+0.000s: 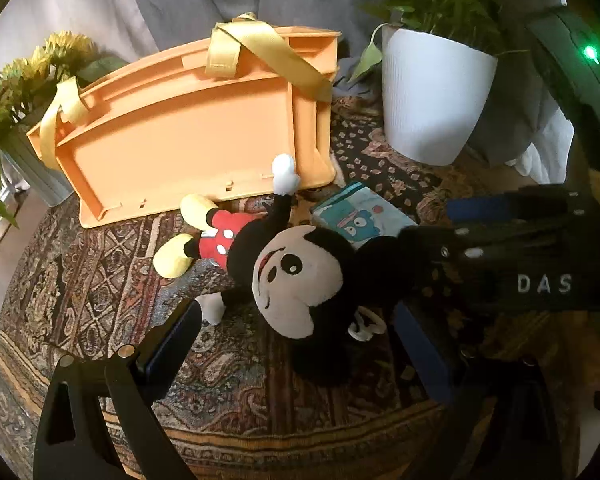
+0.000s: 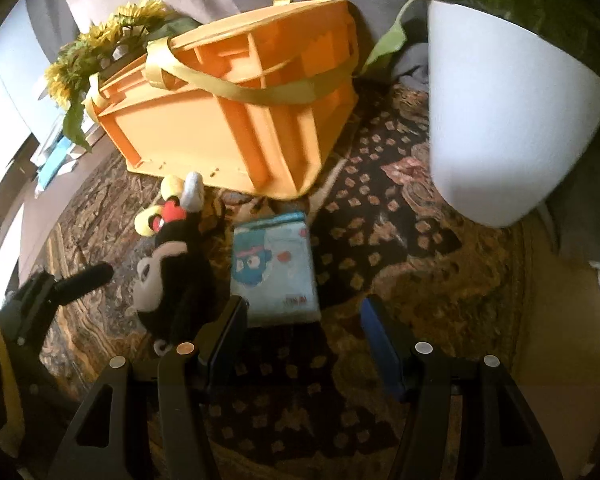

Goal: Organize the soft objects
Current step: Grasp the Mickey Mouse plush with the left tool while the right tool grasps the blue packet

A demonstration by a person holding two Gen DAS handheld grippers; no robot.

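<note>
A Mickey Mouse plush [image 1: 300,276] lies on its back on the patterned rug [image 1: 100,280], one white-gloved hand touching the orange crate [image 1: 180,128]. My left gripper [image 1: 296,320] is open, and the plush's head sits between its fingers without touching them. A light blue soft packet with a cartoon print [image 2: 276,272] lies beside the plush [image 2: 172,280]. My right gripper [image 2: 303,308] is open just above the packet's near edge. The crate [image 2: 220,132], with yellow straps, stands behind both.
A large white plant pot [image 2: 500,120] stands close on the right, also in the left wrist view [image 1: 432,96]. Yellow sunflowers [image 1: 28,80] sit left of the crate. Grey fabric hangs behind. The rug [image 2: 400,240] spreads between packet and pot.
</note>
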